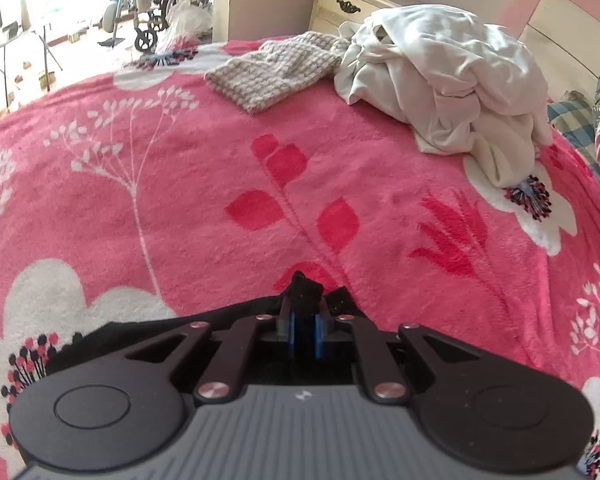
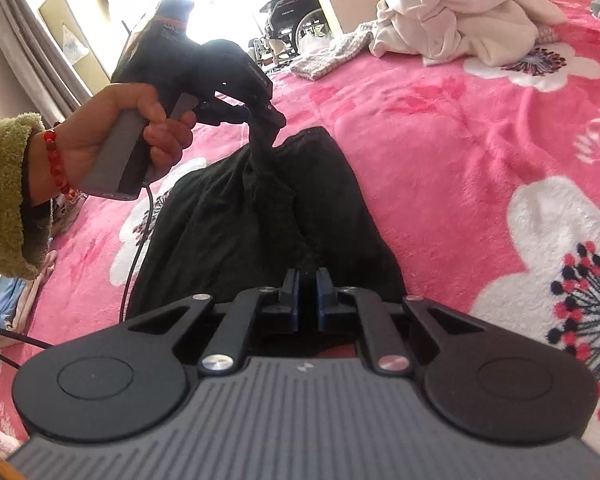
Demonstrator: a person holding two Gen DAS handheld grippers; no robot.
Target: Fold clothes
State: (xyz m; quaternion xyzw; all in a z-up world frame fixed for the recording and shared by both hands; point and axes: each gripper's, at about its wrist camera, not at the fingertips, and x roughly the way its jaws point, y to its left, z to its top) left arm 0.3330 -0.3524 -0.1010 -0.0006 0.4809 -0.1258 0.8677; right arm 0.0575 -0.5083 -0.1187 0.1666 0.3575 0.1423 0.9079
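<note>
Bed blanket: pink fleece, plush nap, printed with white flowers, red leaves and white sprigs; covers the whole bed.
Black garment: soft dark fabric, bunched, lying on blanket in the near foreground; one peak lifted off the blanket.
Left gripper: black, held in a hand with fuzzy green cuff and red bead bracelet; clamped together on lifted peak of black garment.
Right gripper: blue-padded, closed on near edge of same garment.
White clothes pile: smooth, crumpled heap at far side of bed, well apart from grippers.
Knitted piece: beige-and-white textured weave, flat, just beside the pile.
Cream nightstand: behind the pile.
Wheelchair: background, beyond the bed.
</note>
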